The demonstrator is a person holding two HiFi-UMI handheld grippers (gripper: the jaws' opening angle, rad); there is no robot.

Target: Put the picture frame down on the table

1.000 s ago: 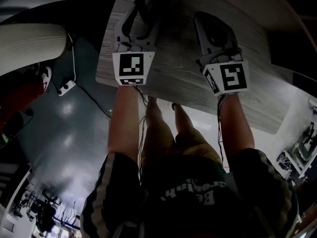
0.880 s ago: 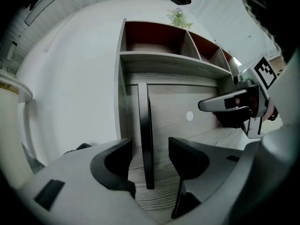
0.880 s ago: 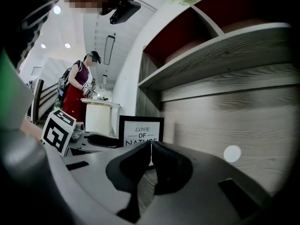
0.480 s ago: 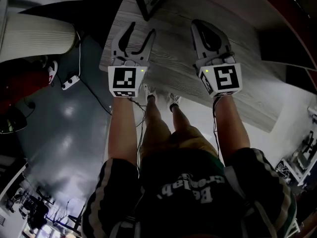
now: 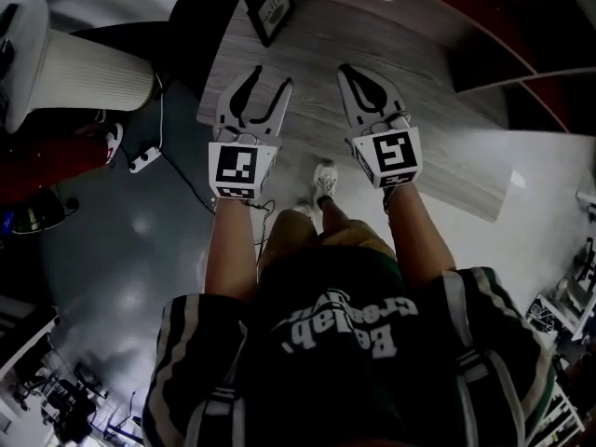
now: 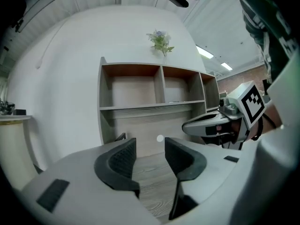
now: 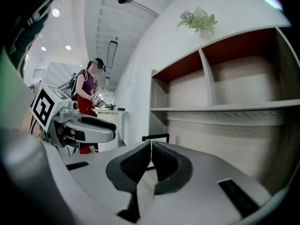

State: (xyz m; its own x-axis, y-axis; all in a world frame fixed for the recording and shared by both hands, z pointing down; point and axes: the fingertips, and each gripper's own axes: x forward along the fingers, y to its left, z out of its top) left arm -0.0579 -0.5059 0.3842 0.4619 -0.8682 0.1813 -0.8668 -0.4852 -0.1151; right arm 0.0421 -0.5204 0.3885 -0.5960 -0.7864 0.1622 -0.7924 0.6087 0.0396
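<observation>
Head view: frame (image 5: 272,6) at table (image 5: 447,147) edge; L gripper (image 5: 268,78) empty, jaws apart, just narrowing; R gripper (image 5: 358,73) closed.

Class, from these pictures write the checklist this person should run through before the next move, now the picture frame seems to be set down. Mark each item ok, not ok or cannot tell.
1. Picture frame on the table: ok, it stands at the far end.
2. Left tongs empty: ok, jaws apart, having just been closing a little, with nothing between them.
3. Right tongs empty: ok, jaws together on nothing.
4. Both tongs clear of the frame: ok, neither touches it.
5. Frame steady on its support: cannot tell.
</observation>
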